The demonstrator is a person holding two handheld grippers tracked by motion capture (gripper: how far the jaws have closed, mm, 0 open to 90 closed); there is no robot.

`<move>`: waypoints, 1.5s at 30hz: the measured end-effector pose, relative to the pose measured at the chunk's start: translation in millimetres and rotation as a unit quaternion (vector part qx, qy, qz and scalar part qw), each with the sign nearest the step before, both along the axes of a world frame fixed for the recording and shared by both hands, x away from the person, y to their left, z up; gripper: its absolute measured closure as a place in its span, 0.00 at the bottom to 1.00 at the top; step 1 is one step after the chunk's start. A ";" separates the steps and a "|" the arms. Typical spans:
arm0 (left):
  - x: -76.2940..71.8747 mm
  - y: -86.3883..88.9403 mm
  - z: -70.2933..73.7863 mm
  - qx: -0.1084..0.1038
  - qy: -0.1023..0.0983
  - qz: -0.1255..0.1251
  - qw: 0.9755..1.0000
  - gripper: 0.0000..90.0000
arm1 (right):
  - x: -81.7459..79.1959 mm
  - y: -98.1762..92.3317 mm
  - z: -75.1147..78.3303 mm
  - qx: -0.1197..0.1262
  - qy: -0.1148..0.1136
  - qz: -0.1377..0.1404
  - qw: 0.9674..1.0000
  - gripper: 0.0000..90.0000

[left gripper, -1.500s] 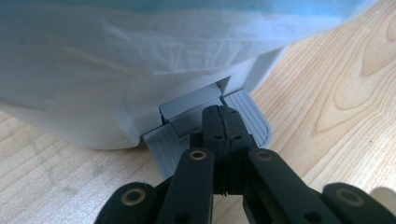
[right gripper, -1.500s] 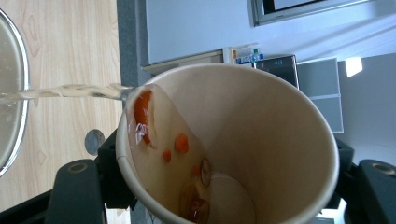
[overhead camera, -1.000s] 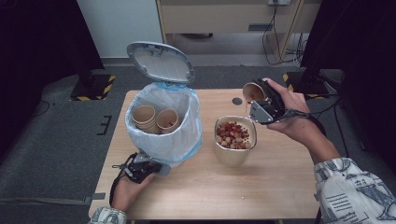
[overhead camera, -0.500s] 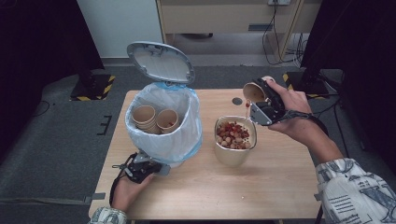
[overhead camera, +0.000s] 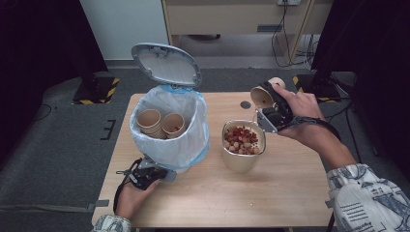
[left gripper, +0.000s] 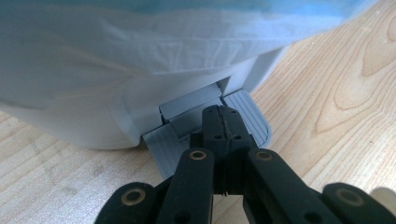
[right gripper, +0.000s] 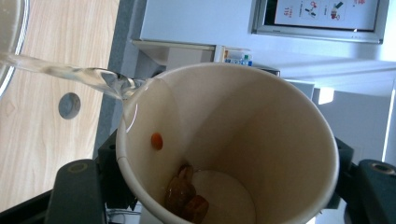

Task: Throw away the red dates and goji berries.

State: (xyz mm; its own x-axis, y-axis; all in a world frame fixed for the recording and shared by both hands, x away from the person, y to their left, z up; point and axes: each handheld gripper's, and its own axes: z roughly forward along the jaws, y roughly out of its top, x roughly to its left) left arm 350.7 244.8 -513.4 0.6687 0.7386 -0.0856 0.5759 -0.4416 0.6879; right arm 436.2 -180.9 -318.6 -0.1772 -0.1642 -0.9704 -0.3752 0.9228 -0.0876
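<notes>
The right gripper (overhead camera: pixel 270 104), clamped on the paper cup (right gripper: pixel 224 140), is tipping liquid into the bowl (overhead camera: pixel 240 162); the stream should be kept inside the rim. The left gripper (left gripper: pixel 223 128), jaws together, is pressing the bin's pedal (left gripper: pixel 252 119).

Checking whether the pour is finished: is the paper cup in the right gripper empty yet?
Not yet. The tipped paper cup still holds a few food bits at its bottom, and liquid streams off its rim.

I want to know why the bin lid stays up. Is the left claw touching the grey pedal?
Touching. In the left gripper view, the shut left claw presses its tips down on the grey pedal at the bin's foot.
</notes>
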 end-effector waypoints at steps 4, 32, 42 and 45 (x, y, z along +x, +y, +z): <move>0.0 0.0 0.0 0.000 0.000 0.000 1.000 1.00 | -1.9 1.5 1.4 -0.008 -0.007 0.001 1.000 0.31; -0.1 -0.1 0.1 0.001 -0.001 0.000 1.000 1.00 | -10.0 15.2 -0.2 -0.098 -0.068 0.018 0.993 0.31; -0.1 -0.2 0.0 0.001 0.000 0.000 1.000 1.00 | -12.9 18.4 0.0 -0.117 -0.086 0.018 0.989 0.31; -0.2 -0.2 0.0 0.001 0.000 0.000 1.000 1.00 | -13.2 19.6 1.9 -0.117 -0.090 0.024 0.989 0.32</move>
